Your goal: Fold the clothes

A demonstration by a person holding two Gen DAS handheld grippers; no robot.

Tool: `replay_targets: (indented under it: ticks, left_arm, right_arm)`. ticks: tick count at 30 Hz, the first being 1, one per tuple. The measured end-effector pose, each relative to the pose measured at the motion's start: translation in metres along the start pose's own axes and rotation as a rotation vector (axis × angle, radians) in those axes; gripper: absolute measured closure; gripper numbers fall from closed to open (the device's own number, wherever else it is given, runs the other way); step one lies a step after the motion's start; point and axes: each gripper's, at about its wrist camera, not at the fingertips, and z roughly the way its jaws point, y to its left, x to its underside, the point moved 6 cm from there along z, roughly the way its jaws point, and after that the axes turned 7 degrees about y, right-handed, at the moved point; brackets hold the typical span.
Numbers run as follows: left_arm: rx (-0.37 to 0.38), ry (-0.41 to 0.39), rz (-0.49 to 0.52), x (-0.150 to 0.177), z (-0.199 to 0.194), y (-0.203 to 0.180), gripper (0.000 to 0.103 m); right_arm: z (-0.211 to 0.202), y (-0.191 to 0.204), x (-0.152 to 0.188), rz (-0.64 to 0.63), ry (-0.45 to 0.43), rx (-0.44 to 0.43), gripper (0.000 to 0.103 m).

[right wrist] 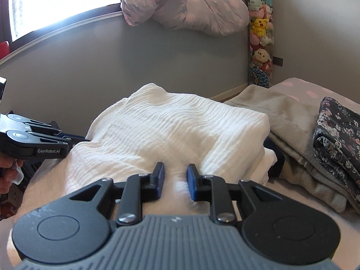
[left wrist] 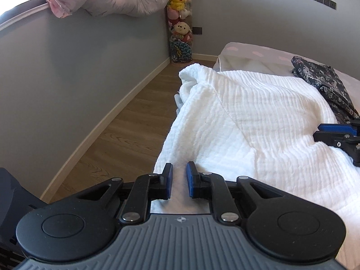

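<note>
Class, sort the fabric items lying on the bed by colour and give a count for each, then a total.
White crinkled cotton cloth: 1
Grey fleece blanket: 1
Dark floral-print garment: 1
Total: 3

The right gripper (left wrist: pixel 337 135) is cut off by the left-wrist view's right edge. The white cloth (right wrist: pixel 180 130) hides most of a dark item (right wrist: pixel 275 155) beneath its right side. The floral garment (right wrist: pixel 337 139) runs past the right edge.

White crinkled garment (left wrist: pixel 247 117) spread on the bed.
It lies rumpled, partly folded over itself, near edge hanging off the bedside; a dark floral garment (right wrist: pixel 337 135) lies folded beside it.
</note>
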Motion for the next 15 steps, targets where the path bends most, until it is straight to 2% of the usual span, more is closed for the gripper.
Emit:
replay_targets:
  ticks: [5,8,10,12,15]
  left_arm:
    - [-0.019,-0.011,0.003,-0.006,-0.017,-0.002,0.091]
    - [-0.009,-0.085,-0.009,-0.009,-0.045,-0.004,0.091]
    - [0.008,-0.124,0.023,-0.007,-0.064,-0.010,0.091]
    - [0.014,-0.129,0.058,-0.002,-0.074,-0.016,0.091]
    - [-0.007,-0.097,0.070,0.009,-0.070,-0.019,0.091]
  right_arm:
    - [-0.011,0.002,-0.010,0.016,0.017,0.006,0.078]
    - [-0.034,0.006,-0.016,0.009,-0.019,0.001,0.076]
    - [-0.051,0.014,-0.015,-0.020,-0.041,-0.011,0.076]
    - [-0.064,0.025,-0.008,-0.056,-0.051,-0.023,0.076]
    - [-0.065,0.040,0.007,-0.101,-0.034,-0.014,0.076]
